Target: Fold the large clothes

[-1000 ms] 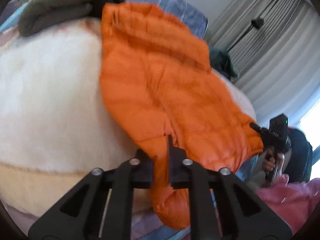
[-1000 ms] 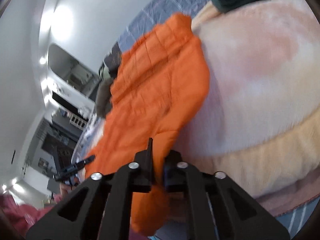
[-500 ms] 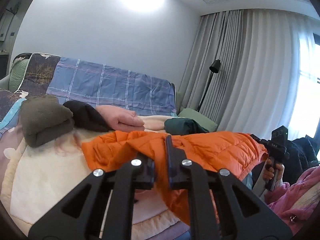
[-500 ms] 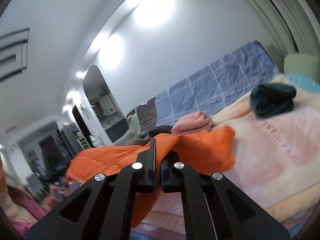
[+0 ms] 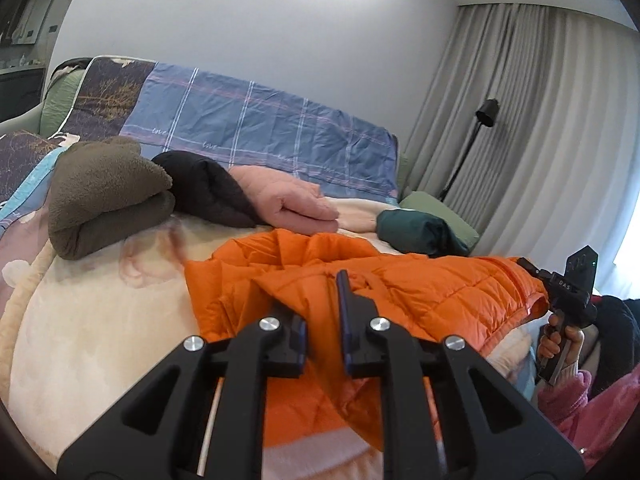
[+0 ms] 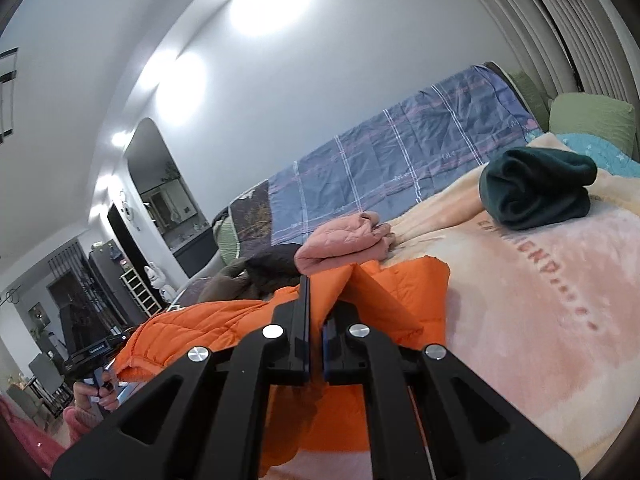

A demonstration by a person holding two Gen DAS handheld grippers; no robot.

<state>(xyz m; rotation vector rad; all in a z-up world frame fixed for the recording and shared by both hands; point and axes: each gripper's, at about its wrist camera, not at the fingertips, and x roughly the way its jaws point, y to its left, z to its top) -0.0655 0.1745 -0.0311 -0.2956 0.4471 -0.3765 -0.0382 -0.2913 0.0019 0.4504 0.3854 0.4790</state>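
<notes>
One orange jacket (image 5: 420, 292) spread on the bed (image 5: 100, 320) — left claw (image 5: 323, 320) and right claw (image 6: 315, 312) each pinching its near edge. Four folded garments beyond: olive (image 5: 104, 196), black (image 5: 208, 188), pink (image 5: 288, 204), dark green (image 5: 420, 232).

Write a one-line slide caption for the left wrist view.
Left gripper pinching an orange jacket on a bed, folded clothes behind.
</notes>
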